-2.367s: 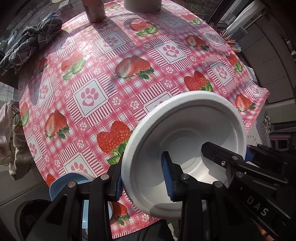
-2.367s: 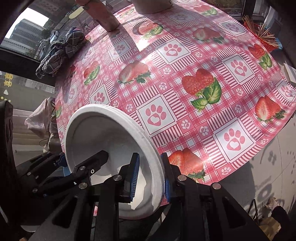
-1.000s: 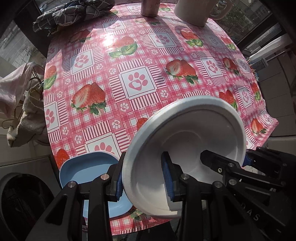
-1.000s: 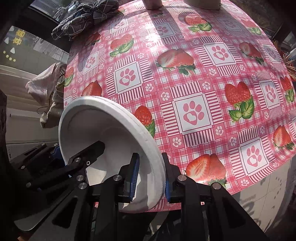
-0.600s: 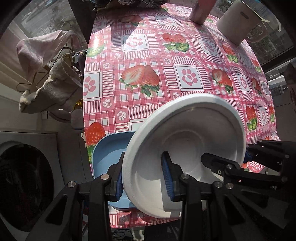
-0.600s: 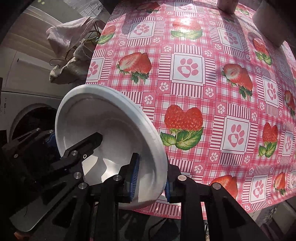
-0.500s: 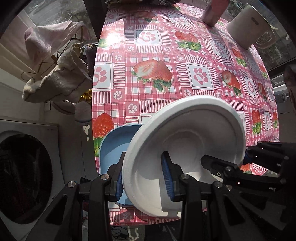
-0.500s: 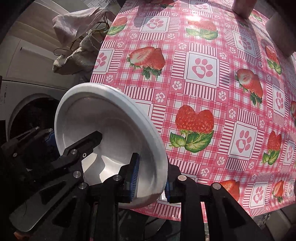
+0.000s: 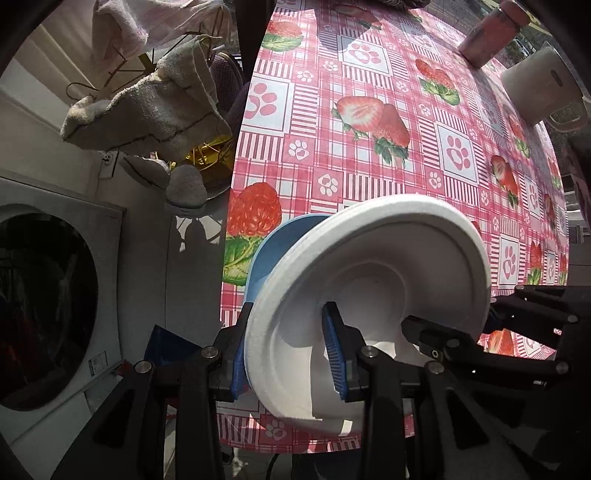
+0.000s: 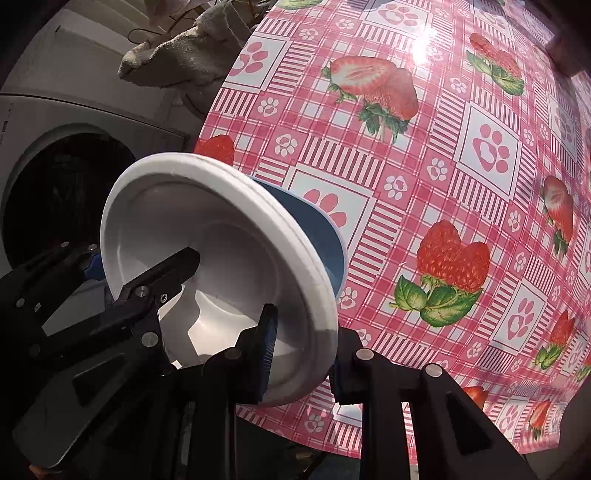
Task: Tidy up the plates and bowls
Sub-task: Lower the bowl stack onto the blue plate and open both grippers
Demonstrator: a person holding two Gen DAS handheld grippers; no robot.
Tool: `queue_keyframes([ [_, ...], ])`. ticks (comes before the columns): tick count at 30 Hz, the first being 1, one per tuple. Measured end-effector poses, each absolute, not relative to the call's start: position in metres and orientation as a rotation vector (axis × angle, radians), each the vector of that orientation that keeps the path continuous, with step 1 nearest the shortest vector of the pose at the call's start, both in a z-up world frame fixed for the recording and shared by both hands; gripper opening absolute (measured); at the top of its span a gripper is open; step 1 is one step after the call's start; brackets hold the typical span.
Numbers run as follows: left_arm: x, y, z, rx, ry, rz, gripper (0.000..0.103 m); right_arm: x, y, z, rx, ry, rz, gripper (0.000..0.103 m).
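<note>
A white foam bowl [image 9: 373, 280] hangs tilted above the table's near left corner, held on both sides. My left gripper [image 9: 288, 350] is shut on its left rim, one blue pad inside and one outside. On the opposite rim my right gripper [image 10: 301, 354] is shut on the white bowl [image 10: 221, 240] the same way. Directly beneath the bowl lies a blue plate [image 9: 280, 247], mostly hidden; its far edge shows as a blue plate rim [image 10: 325, 236] in the right wrist view. Whether bowl and plate touch I cannot tell.
The table wears a pink checked cloth [image 9: 369, 155] with strawberries and paw prints. A white mug [image 9: 539, 88] and a pink cup [image 9: 487, 33] stand at its far side. Left of the table are a washing machine [image 9: 48, 295] and towels [image 9: 147, 107] on a rack.
Both grippers have carried the white bowl leftward and lower, over the blue plate at the table's corner, turning as they went. The grips on the rim are unchanged.
</note>
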State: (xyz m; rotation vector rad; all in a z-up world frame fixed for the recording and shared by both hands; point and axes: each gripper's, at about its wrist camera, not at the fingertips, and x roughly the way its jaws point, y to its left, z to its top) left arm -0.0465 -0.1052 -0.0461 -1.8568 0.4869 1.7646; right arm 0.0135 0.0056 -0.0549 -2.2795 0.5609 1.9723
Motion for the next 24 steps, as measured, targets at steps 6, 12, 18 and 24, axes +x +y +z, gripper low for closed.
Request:
queue_keyframes([
  [6,-0.045,-0.104,-0.051,-1.825,0.504,1.787,0.039,0.009,0.003,-0.068,-2.302,0.547,1.961,0.027],
  [12,-0.045,-0.107,-0.055,-1.825,0.491,1.786,0.043,0.014,0.007,-0.075,-2.300,0.535,1.958,0.028],
  [18,-0.047,-0.110,-0.050,-1.812,0.584,1.874,0.059,0.022,0.017,-0.065,-2.276,0.492,1.979,0.057],
  [24,-0.051,-0.114,-0.027,-1.715,0.677,1.990,0.077,0.031,0.037,-0.047,-2.209,0.479,2.004,0.103],
])
